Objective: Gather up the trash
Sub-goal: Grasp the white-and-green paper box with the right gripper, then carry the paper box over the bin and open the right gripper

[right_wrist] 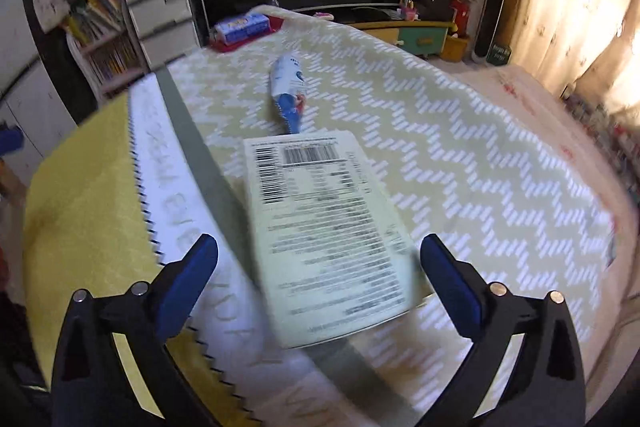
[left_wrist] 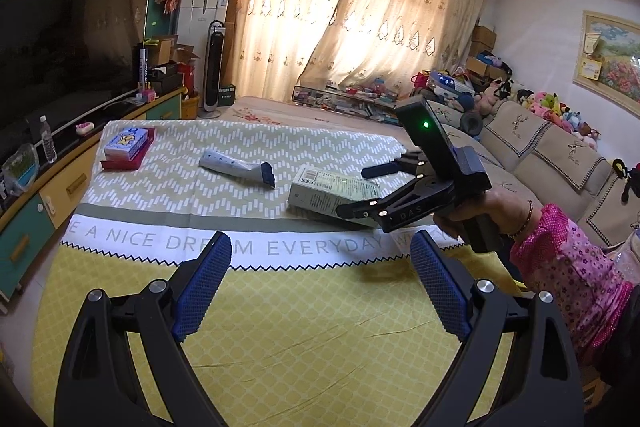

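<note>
Tissues [left_wrist: 126, 143] in red tray [left_wrist: 120, 164]

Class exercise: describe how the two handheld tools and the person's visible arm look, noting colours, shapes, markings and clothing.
Both tools have black angular frames with silver rivets and blue textured pads on the fingers. The right tool carries a black block with a green light and raised lettering. The sleeve is pink and floral; a thin bracelet circles the wrist.

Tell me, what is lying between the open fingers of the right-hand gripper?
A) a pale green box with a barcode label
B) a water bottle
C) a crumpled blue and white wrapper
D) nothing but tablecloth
A: in the right wrist view the pale green box with its barcode lies flat on the tablecloth between the spread fingers of the right gripper, which do not touch it.
</note>
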Demonstrator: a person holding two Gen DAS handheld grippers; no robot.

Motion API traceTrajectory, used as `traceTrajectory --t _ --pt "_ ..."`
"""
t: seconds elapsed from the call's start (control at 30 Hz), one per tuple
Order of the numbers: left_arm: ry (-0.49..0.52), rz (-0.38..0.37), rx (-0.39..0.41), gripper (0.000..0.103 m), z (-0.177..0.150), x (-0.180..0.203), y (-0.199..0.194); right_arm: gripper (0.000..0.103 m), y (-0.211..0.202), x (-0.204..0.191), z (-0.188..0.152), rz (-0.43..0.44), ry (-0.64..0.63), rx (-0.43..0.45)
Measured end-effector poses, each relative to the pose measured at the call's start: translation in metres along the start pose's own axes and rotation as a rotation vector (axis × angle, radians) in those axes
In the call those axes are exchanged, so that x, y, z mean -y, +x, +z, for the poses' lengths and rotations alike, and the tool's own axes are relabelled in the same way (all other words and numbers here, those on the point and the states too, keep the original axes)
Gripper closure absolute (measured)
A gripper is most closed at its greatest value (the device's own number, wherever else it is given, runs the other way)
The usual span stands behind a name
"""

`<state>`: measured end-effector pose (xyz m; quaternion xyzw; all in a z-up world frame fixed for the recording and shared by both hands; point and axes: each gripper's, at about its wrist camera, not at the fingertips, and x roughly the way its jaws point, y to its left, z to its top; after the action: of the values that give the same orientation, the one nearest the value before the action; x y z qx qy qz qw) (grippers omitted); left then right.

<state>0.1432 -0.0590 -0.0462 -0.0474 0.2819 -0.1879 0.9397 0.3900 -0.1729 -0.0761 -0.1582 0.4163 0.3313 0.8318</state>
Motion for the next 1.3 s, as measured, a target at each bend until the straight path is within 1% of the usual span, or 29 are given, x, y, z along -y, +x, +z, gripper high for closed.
traceTrajectory --t 0.03,0.1,0.2,0.3,0.33,0.4,0.43,0.47,0.5,0.53,0.57,0.63,0.7,0.73,0.87,1.0,1.1,1.13,1.3 --pt "0.001 0.002 -0.002 0.013 0.000 0.001 0.001 0.007 0.000 0.004 0.002 -0.016 -0.006 0.009" --pt "0.013 0.009 -0.006 0.013 0.000 0.005 0.001 0.007 0.001 0.012 0.004 0.014 0.007 0.012" --pt "0.028 0.011 -0.001 0.013 0.000 0.010 0.000 0.007 0.008 0.015 0.005 0.090 0.017 -0.039" --pt "0.031 0.012 -0.002 0.013 0.002 0.013 0.003 0.007 0.010 0.006 0.002 0.158 0.011 -0.047" --pt "0.031 0.011 -0.004 0.013 0.002 0.014 0.004 0.007 0.012 0.003 0.001 0.158 0.008 -0.052" --pt "0.036 0.011 -0.009 0.013 0.002 0.016 0.006 0.007 0.018 -0.005 -0.001 0.120 -0.008 -0.070" --pt "0.040 0.011 -0.012 0.013 0.002 0.018 0.008 0.010 0.024 -0.009 -0.003 0.080 -0.016 -0.092" --pt "0.042 0.010 -0.014 0.013 0.002 0.019 0.008 0.016 0.024 -0.013 -0.004 0.035 -0.029 -0.077" --pt "0.044 0.010 -0.015 0.013 0.002 0.020 0.009 0.031 0.020 -0.012 -0.006 0.017 -0.005 -0.049" --pt "0.046 0.009 -0.016 0.013 0.001 0.020 0.010 0.036 0.016 -0.010 -0.006 0.014 0.025 -0.040" --pt "0.047 0.008 -0.020 0.013 0.001 0.021 0.011 0.036 0.010 -0.009 -0.008 -0.007 0.048 -0.027" --pt "0.050 0.004 -0.026 0.013 0.000 0.023 0.013 0.036 -0.005 -0.014 -0.014 -0.051 0.046 -0.002" --pt "0.054 0.000 -0.032 0.013 0.000 0.024 0.017 0.036 -0.022 -0.019 -0.022 -0.073 0.050 0.020" --pt "0.056 -0.005 -0.035 0.013 0.000 0.026 0.018 0.036 -0.035 -0.023 -0.028 -0.107 0.050 0.037" --pt "0.068 -0.029 -0.049 0.013 0.000 0.036 0.026 0.036 -0.076 -0.018 -0.053 -0.179 0.090 0.084" --pt "0.100 -0.052 -0.057 0.013 0.002 0.056 0.034 0.036 -0.115 -0.007 -0.088 -0.278 0.157 0.099" --pt "0.123 -0.067 -0.072 0.013 0.003 0.070 0.043 0.036 -0.131 0.007 -0.116 -0.341 0.210 0.096" --pt "0.135 -0.069 -0.078 0.013 0.004 0.076 0.046 0.036 -0.137 0.014 -0.129 -0.371 0.240 0.097" --pt "0.169 -0.064 -0.102 0.013 0.006 0.092 0.061 0.036 -0.157 0.048 -0.185 -0.456 0.388 0.080"
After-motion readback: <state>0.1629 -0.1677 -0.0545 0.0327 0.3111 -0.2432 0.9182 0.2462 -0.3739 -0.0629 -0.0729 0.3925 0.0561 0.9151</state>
